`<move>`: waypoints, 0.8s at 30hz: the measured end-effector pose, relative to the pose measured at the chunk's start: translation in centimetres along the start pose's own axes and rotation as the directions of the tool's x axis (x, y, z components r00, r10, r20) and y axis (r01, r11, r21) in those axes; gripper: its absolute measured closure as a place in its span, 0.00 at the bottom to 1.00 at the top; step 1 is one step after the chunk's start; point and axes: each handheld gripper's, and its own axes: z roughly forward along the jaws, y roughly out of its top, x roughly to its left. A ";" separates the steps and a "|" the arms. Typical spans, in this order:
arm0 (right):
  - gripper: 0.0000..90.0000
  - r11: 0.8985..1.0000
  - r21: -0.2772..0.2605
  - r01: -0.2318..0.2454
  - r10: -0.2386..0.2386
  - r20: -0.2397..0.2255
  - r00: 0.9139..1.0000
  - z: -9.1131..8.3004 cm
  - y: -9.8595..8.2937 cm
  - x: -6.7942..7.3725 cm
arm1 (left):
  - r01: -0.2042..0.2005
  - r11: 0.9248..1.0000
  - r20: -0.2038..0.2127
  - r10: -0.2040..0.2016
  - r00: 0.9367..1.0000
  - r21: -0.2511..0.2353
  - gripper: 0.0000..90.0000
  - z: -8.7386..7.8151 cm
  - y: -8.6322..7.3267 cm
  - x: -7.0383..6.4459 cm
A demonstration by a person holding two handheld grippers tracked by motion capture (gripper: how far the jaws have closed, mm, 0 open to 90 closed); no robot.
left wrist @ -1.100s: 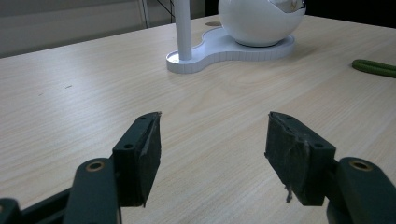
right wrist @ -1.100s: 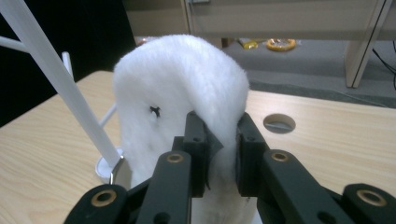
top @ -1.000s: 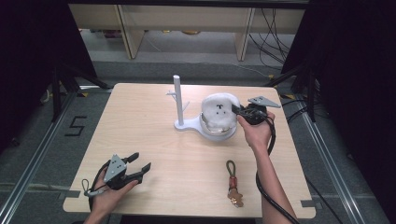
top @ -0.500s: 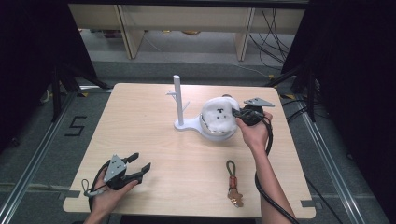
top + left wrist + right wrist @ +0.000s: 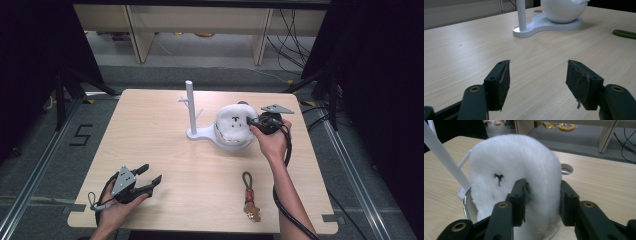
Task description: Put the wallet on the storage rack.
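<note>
High view and both gripper views. The right gripper point(image 5: 256, 121), right of centre in the high view, had its jaws pinched on the rim of a fluffy white hat point(image 5: 234, 125) with a small black mark, which sat over the dome of a white stand point(image 5: 200, 134) whose upright pole point(image 5: 190, 105) rose just to the hat's left. In the right gripper view the pile of the hat point(image 5: 516, 177) bulged between the two jaws, and part of the stand's dome rim showed beneath it. The hat appeared neither fully off the dome nor hung on the pole, so the transfer was judged early, with lifting and placing still to do. The left gripper point(image 5: 145, 181), lower left of the high view, rested near the desk point(image 5: 150, 125) edge, jaws spread and holding nothing. A keyring strap point(image 5: 248, 192) lay untouched at lower right.
</note>
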 end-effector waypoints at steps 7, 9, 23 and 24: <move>0.53 1.000 -0.015 -0.025 0.025 -0.004 1.000 -0.9 0.5 0.1 | 0.002 1.000 -0.001 -0.002 1.000 -0.002 0.39 0.0 0.0 0.0; 0.51 0.999 -0.018 -0.045 0.045 0.005 0.999 -1.3 0.5 0.2 | 0.012 1.000 -0.006 -0.012 1.000 0.005 0.39 0.0 0.0 -0.1; 0.53 0.995 0.035 -0.098 0.098 -0.005 0.995 -3.7 -0.2 0.1 | 0.013 1.000 -0.018 -0.012 1.000 0.018 0.39 -0.1 0.0 -0.2; 0.54 0.993 0.044 -0.111 0.112 -0.004 0.994 -3.9 -0.4 0.2 | 0.014 1.000 -0.017 -0.014 1.000 0.018 0.39 -0.1 0.0 -0.2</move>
